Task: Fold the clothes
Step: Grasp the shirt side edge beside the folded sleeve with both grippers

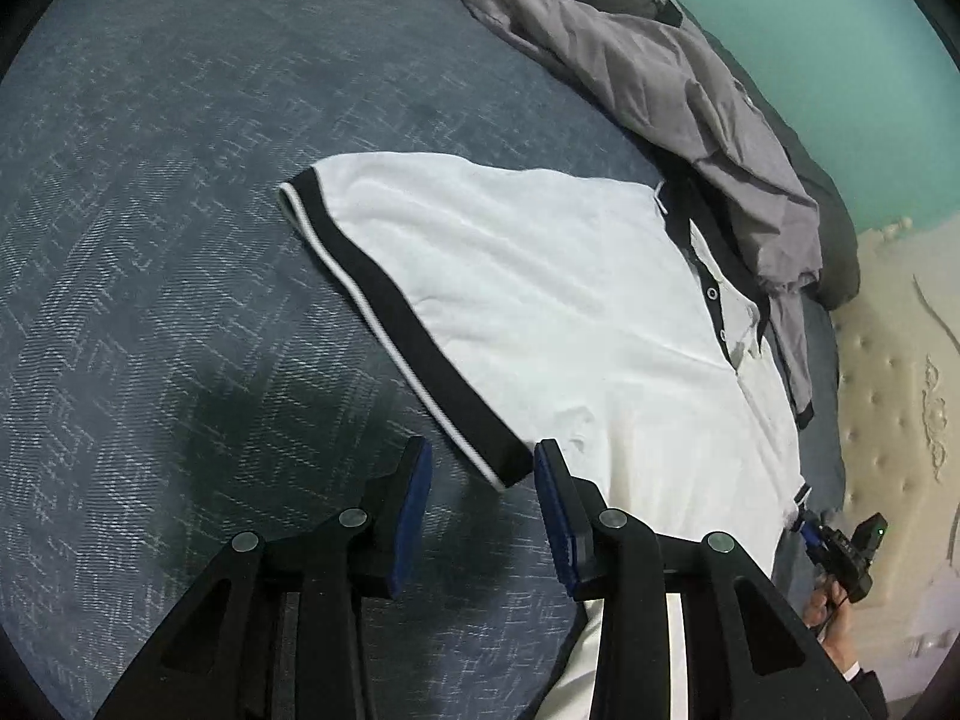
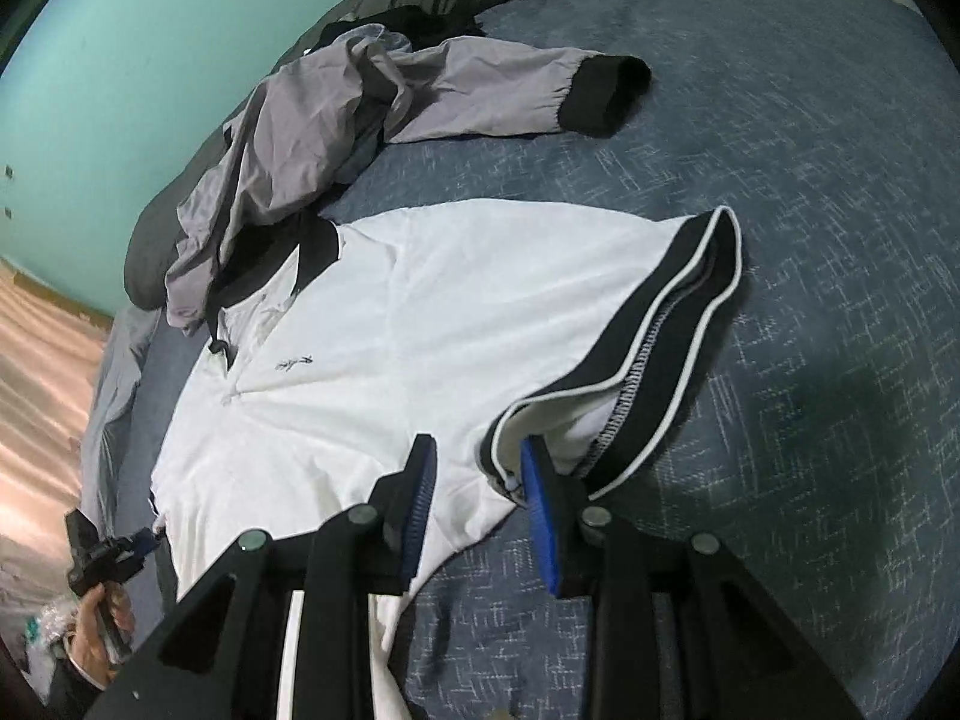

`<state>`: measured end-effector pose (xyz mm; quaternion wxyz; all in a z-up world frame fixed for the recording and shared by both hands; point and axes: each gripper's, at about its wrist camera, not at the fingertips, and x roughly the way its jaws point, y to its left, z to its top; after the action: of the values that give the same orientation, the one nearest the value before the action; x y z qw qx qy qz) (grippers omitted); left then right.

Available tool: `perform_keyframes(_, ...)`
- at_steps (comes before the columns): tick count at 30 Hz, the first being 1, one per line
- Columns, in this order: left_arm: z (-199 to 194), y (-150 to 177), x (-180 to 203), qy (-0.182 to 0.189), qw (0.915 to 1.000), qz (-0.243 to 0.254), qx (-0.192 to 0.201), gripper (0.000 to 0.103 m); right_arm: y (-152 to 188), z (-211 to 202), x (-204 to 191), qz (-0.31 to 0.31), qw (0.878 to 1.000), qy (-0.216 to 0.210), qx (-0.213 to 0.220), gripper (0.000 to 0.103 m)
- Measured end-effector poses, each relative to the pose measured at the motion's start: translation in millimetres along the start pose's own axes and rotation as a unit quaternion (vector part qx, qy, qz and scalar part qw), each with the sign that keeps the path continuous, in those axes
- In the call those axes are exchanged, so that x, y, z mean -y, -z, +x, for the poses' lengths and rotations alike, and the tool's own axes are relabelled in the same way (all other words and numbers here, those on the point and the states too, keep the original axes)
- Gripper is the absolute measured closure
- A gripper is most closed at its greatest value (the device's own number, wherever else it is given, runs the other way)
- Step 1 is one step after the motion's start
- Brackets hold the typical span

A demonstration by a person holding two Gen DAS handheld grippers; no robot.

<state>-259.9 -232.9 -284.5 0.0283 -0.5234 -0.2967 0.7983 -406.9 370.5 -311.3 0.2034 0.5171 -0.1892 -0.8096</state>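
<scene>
White polo shirt point(image 1: 540, 300) lies flat and unfolded on the blue bed point(image 1: 180, 180), grey jacket point(image 1: 660, 72) untouched, left gripper point(image 1: 483, 468) and right gripper point(image 2: 477, 468) part-open, holding nothing, so folding remains.

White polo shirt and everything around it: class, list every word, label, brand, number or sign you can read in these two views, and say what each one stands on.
No text can be read in either view.
White polo shirt: a small dark script mark on the chest, too small and blurred to read.
Grey jacket: no lettering visible.
Blue bedspread: only a woven pattern, no writing.
</scene>
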Motion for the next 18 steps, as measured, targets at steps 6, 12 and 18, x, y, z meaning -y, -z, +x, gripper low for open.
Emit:
perform_keyframes(6,7,-1,5,0.003,1.0000,0.002,-0.001,0.066,3,-1,1,-0.008,1.000,0.001,0.009,0.098)
perform_keyframes(12,8,0,1,0.004,0.9999,0.013,-0.008,0.103,5,-12,2,-0.013,1.000,-0.009,0.018,0.099)
perform_keyframes(18,-6,0,-7,0.010,0.9999,0.014,-0.001,0.103,5,-27,6,-0.011,0.999,-0.016,0.027,0.099)
